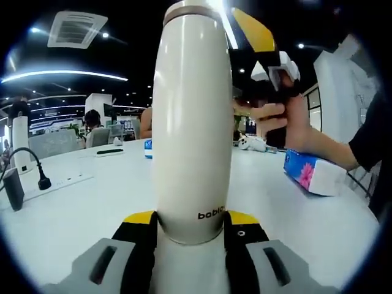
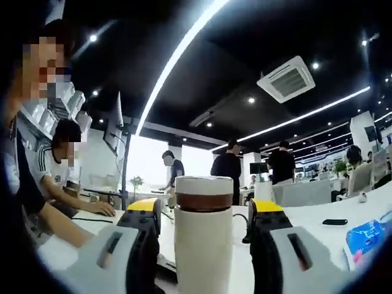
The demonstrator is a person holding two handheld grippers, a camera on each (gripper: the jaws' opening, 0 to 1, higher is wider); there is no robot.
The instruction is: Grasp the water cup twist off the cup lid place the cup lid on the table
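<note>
A tall white water cup [image 1: 191, 122] with "boblo" printed near its base stands upright on the white table [image 1: 92, 208]. My left gripper [image 1: 191, 222] is shut on its lower body, with the yellow-tipped jaws pressed to both sides. In the right gripper view the cup's white lid [image 2: 204, 184] sits over a brown band, level with the jaw tips. My right gripper [image 2: 204, 211] is open, one jaw on each side of the lid with a small gap. In the left gripper view a hand [image 1: 278, 116] holds that gripper, and its yellow finger [image 1: 252, 29] reaches up by the cup's top.
A blue and pink tissue pack [image 1: 312, 173] lies right of the cup. A power strip [image 1: 61, 182] with a black plug [image 1: 43, 181] and a dark adapter [image 1: 12, 190] sit at the left. A black phone [image 2: 335, 222] lies farther off. People sit and stand around.
</note>
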